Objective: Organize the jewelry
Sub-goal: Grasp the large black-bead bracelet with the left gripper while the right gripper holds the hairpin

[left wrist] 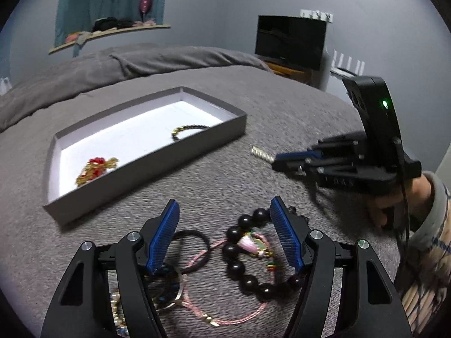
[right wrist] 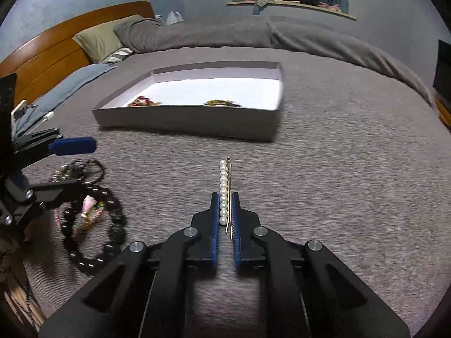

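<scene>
Item: pearl pin, a straight row of pearls on a wire clip. Location: on the grey bed, short of the tray. Long axis runs straight away from the right tool, in line with its fingers, far end toward the tray.

Right tool: closed to a narrow gap on the pin's near end, pads pressing either side; gripping along the length likely keeps the pin from swinging.

Left tool: wide open, empty, over the bead bracelet and cords, apparently lining up the next pick.

Tray holds a red-gold piece and a dark bracelet.
</scene>
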A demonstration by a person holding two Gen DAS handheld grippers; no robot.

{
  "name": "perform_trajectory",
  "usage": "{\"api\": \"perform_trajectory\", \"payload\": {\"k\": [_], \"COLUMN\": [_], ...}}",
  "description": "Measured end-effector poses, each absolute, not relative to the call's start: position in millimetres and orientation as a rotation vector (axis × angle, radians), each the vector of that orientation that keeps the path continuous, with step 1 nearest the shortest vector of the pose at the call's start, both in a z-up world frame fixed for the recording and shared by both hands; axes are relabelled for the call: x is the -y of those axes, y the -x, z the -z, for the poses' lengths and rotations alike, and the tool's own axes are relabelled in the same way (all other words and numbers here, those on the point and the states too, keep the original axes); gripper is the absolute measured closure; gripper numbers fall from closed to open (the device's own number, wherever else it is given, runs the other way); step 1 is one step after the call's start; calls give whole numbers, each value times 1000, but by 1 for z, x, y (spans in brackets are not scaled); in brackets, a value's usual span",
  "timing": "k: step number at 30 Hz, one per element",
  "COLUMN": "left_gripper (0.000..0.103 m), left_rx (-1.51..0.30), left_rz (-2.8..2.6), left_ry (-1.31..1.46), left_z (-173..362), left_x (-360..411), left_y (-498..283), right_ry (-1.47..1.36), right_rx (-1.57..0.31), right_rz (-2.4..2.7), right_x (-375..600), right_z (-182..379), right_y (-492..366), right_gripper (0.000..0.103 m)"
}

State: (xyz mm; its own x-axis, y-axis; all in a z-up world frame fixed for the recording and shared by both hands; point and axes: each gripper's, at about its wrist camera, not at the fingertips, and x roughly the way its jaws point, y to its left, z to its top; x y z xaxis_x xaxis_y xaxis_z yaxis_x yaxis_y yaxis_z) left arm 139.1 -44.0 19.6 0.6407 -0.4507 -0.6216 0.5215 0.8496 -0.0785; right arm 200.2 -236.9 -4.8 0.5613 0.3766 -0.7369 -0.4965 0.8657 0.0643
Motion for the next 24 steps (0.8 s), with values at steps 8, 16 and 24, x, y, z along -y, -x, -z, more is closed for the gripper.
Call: {"api": "perform_trajectory", "payload": {"k": [8, 16, 24], "left_gripper": [44, 58, 84], "left_rx": [-728, -771, -748], "left_rz": [612, 606, 599], "left_ry": [-160, -206, -202], "left_z": [-8, 4, 0], "left_x": [60, 70, 68], "left_y": [-139, -143, -139], "right_ry": [147, 151, 151], "right_rx": [-828, -831, -839], "right_rz": [-495, -493, -492], "right_x": [251, 251, 246], "right_z": [6, 8, 9], "right_y": [-203, -203, -205], "right_gripper": [95, 95, 95]}}
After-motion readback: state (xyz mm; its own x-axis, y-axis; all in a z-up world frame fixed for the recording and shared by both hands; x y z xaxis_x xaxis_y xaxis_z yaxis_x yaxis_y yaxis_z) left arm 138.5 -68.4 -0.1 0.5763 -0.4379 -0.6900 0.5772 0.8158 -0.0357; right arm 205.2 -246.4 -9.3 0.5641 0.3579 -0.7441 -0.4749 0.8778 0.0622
